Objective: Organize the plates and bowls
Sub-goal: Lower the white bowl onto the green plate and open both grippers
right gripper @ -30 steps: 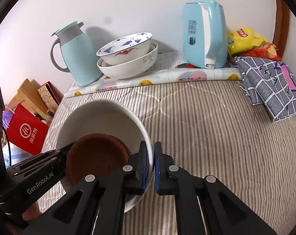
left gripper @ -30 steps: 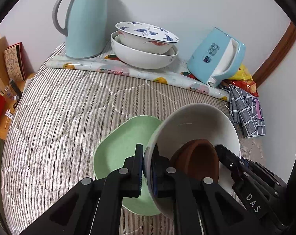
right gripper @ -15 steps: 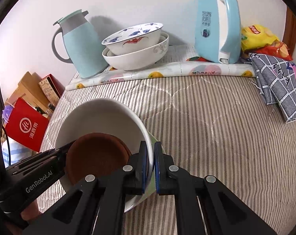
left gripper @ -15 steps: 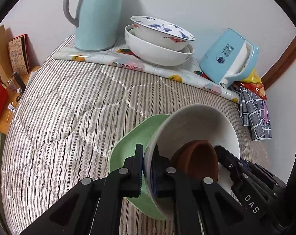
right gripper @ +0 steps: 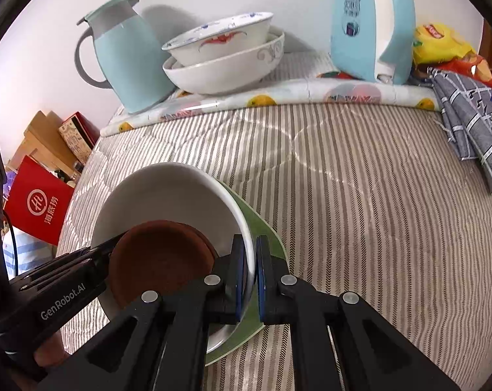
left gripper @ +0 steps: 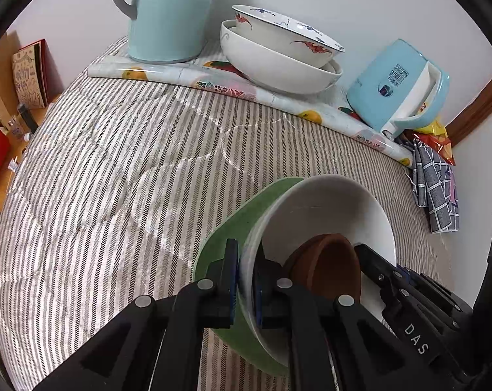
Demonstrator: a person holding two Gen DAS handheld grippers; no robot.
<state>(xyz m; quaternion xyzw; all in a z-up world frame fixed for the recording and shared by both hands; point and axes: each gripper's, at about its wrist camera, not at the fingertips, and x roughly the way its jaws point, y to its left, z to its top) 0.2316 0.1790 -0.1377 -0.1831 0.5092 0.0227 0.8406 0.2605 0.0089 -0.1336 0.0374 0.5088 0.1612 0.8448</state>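
Note:
Both grippers hold one white bowl [left gripper: 337,208] by opposite sides of its rim. My left gripper [left gripper: 245,285] is shut on its left rim. My right gripper [right gripper: 252,280] is shut on its right rim [right gripper: 167,192]. A small brown dish [left gripper: 327,267] lies inside the bowl, also seen in the right wrist view [right gripper: 161,260]. A green plate [left gripper: 233,224] lies right under the bowl [right gripper: 262,228]. At the back, a painted bowl [left gripper: 285,32] sits nested in a larger white bowl [left gripper: 272,68], also seen in the right wrist view [right gripper: 226,65].
A pale blue thermos jug [left gripper: 171,13] stands back left and a pale blue kettle [left gripper: 399,84] back right on a fruit-print mat [right gripper: 278,96]. A checked cloth [right gripper: 470,110] and snack bags [right gripper: 448,45] lie at the right. Boxes [right gripper: 37,205] stand off the left edge.
The white bowl with the brown dish has moved over the green plate and covers more of it. Both grippers have come closer to the stacked bowls at the back.

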